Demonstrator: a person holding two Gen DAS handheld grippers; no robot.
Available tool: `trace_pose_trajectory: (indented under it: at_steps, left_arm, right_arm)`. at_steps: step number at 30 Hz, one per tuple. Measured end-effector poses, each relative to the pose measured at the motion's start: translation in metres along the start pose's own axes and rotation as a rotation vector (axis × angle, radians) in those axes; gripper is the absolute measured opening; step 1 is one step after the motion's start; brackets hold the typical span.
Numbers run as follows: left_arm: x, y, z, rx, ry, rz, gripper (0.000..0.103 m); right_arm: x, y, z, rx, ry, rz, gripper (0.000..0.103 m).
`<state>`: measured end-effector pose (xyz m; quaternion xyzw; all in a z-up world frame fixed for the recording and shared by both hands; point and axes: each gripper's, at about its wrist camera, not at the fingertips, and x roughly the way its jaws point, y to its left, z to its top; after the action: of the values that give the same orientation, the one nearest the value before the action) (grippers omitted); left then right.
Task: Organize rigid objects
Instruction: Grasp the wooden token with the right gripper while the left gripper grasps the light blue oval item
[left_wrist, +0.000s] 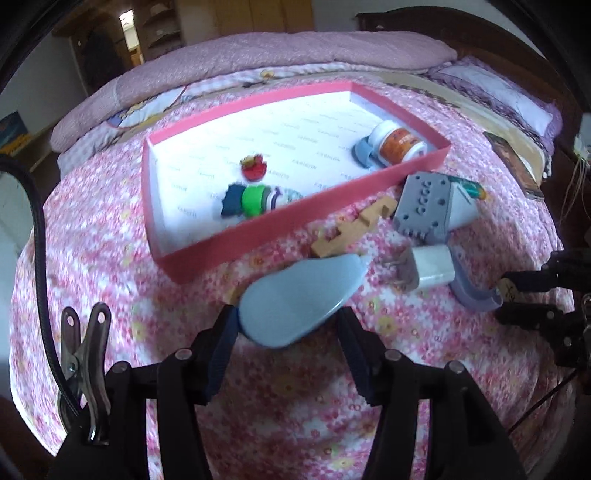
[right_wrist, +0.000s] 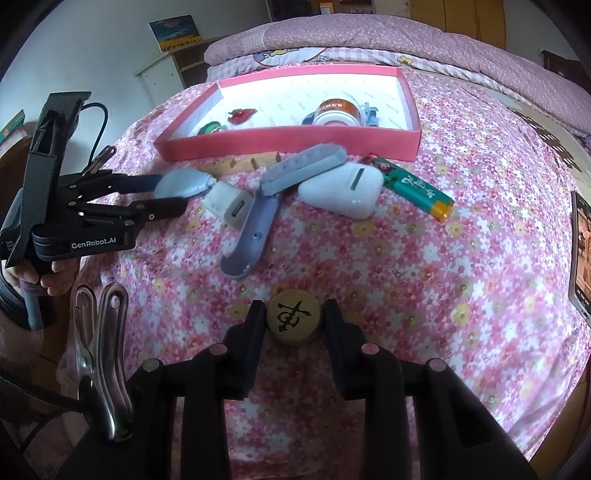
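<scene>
A light blue oval piece lies on the flowered bedspread between the jaws of my left gripper. The left pad is at its edge and the right pad stands just off it, so the gripper is open. In the right wrist view, the left gripper reaches in from the left around that same blue piece. My right gripper is shut on a round wooden disc with a black character on top, low over the bedspread. The pink box beyond holds a red duck, an orange jar and other small items.
Between the box and the grippers lie a wooden notched block, a grey perforated block, a white charger, a lavender curved piece, a white earbud case and a green lighter. A dark screen lies at the bed's right edge.
</scene>
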<state>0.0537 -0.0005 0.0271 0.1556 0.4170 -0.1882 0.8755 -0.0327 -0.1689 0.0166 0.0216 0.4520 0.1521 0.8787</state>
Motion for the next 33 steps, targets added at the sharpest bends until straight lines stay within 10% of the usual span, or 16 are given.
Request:
trace_pose_trajectory:
  at_steps: [14,20,33]
  left_arm:
    - [-0.021,-0.020,-0.025,-0.069,-0.007,-0.243,0.059]
    - [-0.021,-0.029,-0.013,-0.070,-0.057,-0.067,0.059]
    - [0.009,-0.046,-0.002,-0.103,-0.047,0.009,0.059]
  right_arm:
    - [-0.001,-0.004,0.000,0.015,-0.009,0.017,0.033]
    - [-0.001,-0.002,-0.003,0.019,-0.023,0.009,0.033]
    - [-0.005,-0.002,-0.018,0.043,-0.068,0.007,0.033]
